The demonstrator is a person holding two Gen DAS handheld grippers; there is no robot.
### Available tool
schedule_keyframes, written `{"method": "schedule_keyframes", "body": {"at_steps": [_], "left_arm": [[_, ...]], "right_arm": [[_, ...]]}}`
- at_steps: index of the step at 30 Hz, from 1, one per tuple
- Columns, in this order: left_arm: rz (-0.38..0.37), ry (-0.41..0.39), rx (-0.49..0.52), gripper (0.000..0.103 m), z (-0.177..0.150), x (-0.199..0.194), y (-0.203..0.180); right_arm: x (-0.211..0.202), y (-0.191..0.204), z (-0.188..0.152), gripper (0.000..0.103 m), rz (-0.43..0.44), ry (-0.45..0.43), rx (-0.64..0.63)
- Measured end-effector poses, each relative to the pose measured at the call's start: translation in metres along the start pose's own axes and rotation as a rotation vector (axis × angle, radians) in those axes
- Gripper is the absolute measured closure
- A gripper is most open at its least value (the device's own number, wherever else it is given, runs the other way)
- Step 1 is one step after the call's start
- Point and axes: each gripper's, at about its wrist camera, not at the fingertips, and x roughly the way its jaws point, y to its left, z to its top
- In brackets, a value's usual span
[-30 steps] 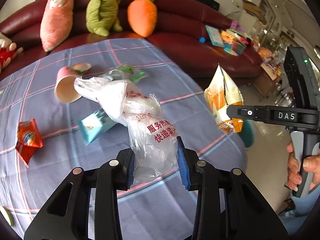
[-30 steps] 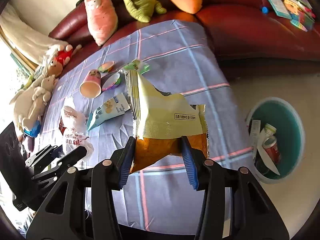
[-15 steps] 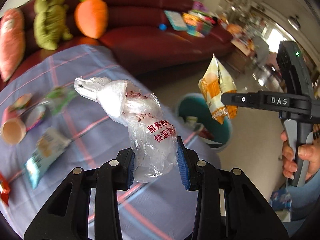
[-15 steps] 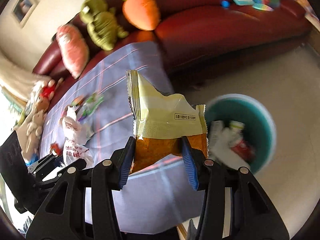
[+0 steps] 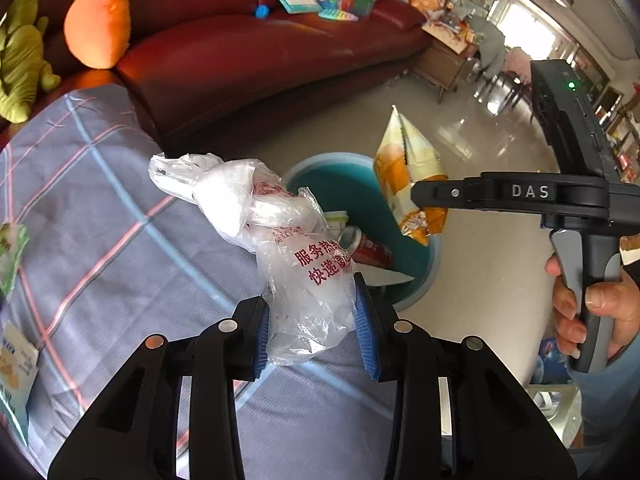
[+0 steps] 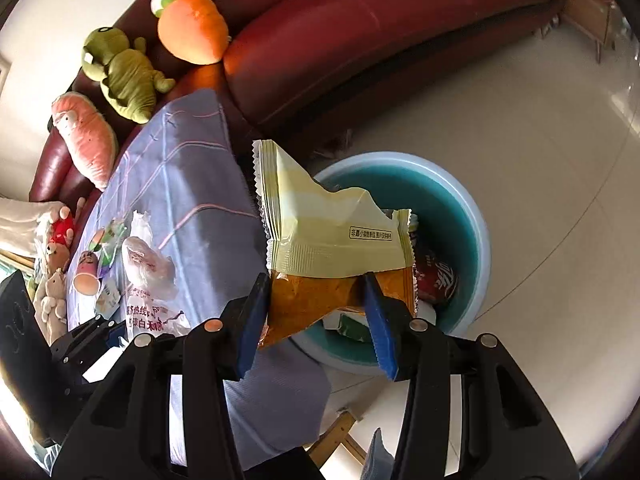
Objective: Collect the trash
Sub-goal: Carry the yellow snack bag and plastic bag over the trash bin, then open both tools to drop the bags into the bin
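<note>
My left gripper [image 5: 314,330] is shut on a crumpled clear plastic bag [image 5: 280,240] with red print, held above the table's right edge. My right gripper [image 6: 316,316] is shut on a yellow and orange snack packet [image 6: 332,236] and holds it over the teal bin [image 6: 460,208] on the floor. The bin holds a red can [image 6: 438,280] and other trash. In the left wrist view the packet [image 5: 408,176] hangs over the bin [image 5: 344,184], with the right gripper [image 5: 416,194] beside it. The bag also shows in the right wrist view [image 6: 148,264].
A table with a grey-blue checked cloth [image 5: 100,216] carries a pink cup [image 6: 86,278] and several wrappers [image 5: 14,360]. A dark red sofa [image 5: 248,48] with plush toys [image 6: 192,28] stands behind. Tiled floor [image 6: 540,128] lies around the bin.
Both grippers have swung right, from over the table toward the bin. The snack packet has come over the bin. Both grips are unchanged.
</note>
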Motion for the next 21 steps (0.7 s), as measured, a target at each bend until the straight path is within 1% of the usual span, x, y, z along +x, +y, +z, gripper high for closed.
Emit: {"method": "schedule_keyframes", "body": {"at_steps": [5,12,14,16,19,21], "left_arm": [[-0.015,0.020,0.009,0.066,0.011,0.018,-0.005],[-0.040,0.041,0.014,0.066,0.019,0.039,-0.011],[-0.045,0.041,0.017,0.066,0.020,0.042,-0.013],[-0.056,0.043,0.013,0.066,0.022,0.046,-0.015],[-0.064,0.049,0.006,0.066,0.022,0.053,-0.018],[-0.066,0.054,0.007,0.066,0.023,0.056,-0.020]], "right_arm": [[0.011,-0.015,0.008,0.057,-0.009,0.021,0.022],[0.022,-0.024,0.013,0.056,-0.028,0.046,0.038],[0.025,-0.027,0.014,0.051,-0.042,0.054,0.036],[0.028,-0.028,0.014,0.041,-0.048,0.067,0.036],[0.029,-0.031,0.013,0.040,-0.055,0.076,0.036],[0.029,-0.034,0.012,0.038,-0.054,0.079,0.044]]}}
